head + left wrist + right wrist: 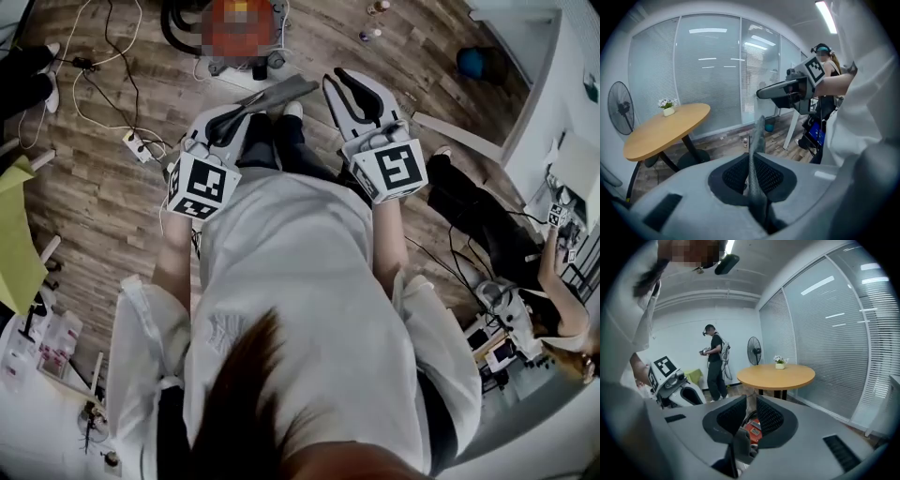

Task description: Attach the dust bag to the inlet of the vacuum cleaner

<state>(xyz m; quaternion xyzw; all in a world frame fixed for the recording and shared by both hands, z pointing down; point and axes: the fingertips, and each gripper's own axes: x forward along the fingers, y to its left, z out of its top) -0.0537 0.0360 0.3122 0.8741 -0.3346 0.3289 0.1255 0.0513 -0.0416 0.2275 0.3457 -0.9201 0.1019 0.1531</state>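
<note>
Nearest: left gripper clenched on the dust bag, a thin grey sheet pinched by one edge and sticking out past the pads towards the right gripper. Right jaws parted, pressing on nothing; a grey shape low in the gap (bag end or machine part, impossible to tell). Both tools held out in front of a white coat.

Likely trouble, judged from here:
- One-sided hold on a limp sheet: sagging or folding of the free end on the way down, hence a skewed meeting with the inlet.
- Thin edge grip: risk of sliding out under any tug.
- Port itself not made out in any view, so a half-blind approach and a possible jab at the housing instead.
- Red vacuum cleaner well apart from the bag, down on the floor ahead, glimpsed through the right jaws. Long reach downward, with a black hose curled beside it, apt to snag.
- Off to the left, power strip loose on the boards: trip or drag hazard.

Surface and room: underfoot, wood-plank floor, no bench beneath the work. Farther off, round wooden table with a small flower pot, standing fan, glass wall with blinds. Farthest, a person in black.
</note>
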